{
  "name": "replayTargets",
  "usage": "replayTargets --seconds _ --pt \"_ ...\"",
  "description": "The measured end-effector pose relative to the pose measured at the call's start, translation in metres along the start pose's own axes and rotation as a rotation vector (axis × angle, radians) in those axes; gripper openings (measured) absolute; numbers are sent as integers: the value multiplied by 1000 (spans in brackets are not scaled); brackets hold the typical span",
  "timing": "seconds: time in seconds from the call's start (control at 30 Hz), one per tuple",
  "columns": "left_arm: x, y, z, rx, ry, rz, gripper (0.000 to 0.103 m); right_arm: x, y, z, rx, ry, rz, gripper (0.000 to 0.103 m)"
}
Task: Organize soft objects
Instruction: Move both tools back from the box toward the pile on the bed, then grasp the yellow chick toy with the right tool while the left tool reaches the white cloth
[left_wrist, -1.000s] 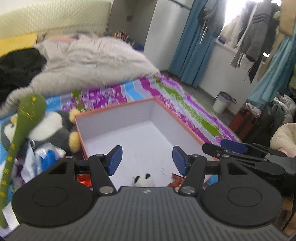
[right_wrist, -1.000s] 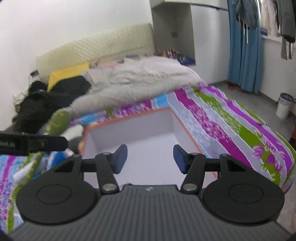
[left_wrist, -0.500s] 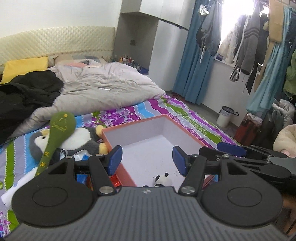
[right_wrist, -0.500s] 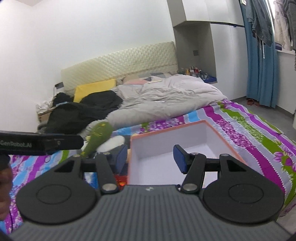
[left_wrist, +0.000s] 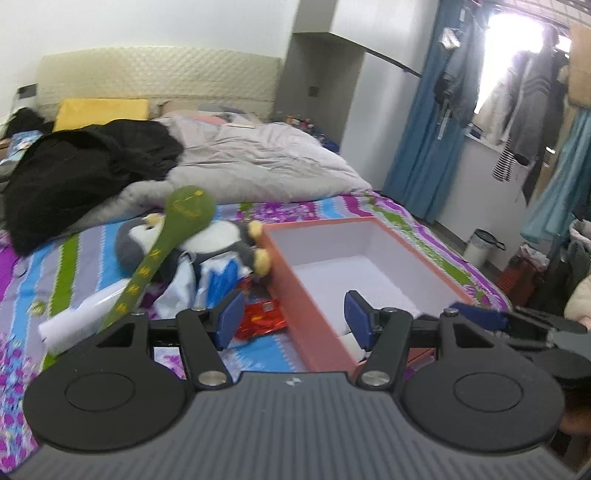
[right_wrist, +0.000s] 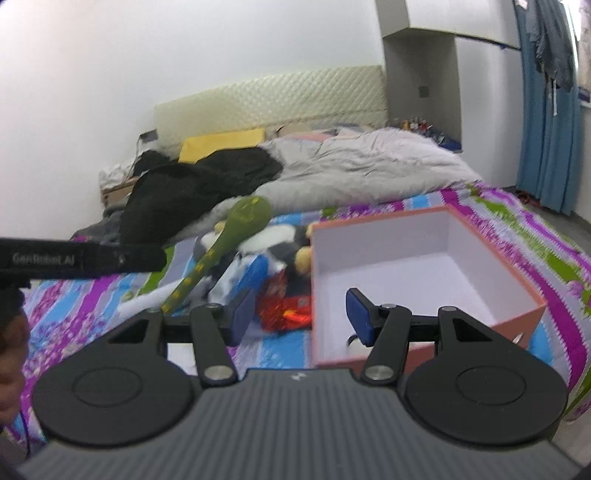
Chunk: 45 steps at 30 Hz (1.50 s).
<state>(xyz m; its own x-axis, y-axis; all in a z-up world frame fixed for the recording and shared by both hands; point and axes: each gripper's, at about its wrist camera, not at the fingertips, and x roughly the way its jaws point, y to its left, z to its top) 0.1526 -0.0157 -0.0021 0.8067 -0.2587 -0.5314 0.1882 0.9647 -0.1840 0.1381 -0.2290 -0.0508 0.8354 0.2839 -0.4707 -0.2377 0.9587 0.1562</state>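
An orange box with a white inside lies open on the striped bedspread. Left of it is a pile: a grey and white penguin plush, a long green plush stick, a blue and white bag and a red foil packet. A small white plush lies in the box's near corner. My left gripper is open and empty over the box's left wall. My right gripper is open and empty, above the same wall.
A grey duvet and black clothing lie further up the bed, with a yellow pillow by the headboard. Blue curtains, hanging clothes and a white bin are to the right of the bed.
Both grippers have pulled back and up from inside the box and swung left. The pile of toys has come into fuller view. Both stay open and empty.
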Motion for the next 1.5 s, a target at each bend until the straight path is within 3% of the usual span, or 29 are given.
replayTargets --seconds 0.23,0.47,0.73,1.23,1.5 --pt "-32 34 -42 -111 -32 84 66 -1 26 -20 -46 69 71 58" --pt "-51 59 -87 -190 -7 158 66 0 57 -45 -60 116 131 58" --pt "-52 83 -125 -276 28 217 66 21 82 -76 -130 232 213 58" --pt "53 155 -154 -411 142 250 69 113 103 -109 -202 369 324 56" --pt "95 196 -158 -422 200 252 73 163 124 -123 -227 421 358 53"
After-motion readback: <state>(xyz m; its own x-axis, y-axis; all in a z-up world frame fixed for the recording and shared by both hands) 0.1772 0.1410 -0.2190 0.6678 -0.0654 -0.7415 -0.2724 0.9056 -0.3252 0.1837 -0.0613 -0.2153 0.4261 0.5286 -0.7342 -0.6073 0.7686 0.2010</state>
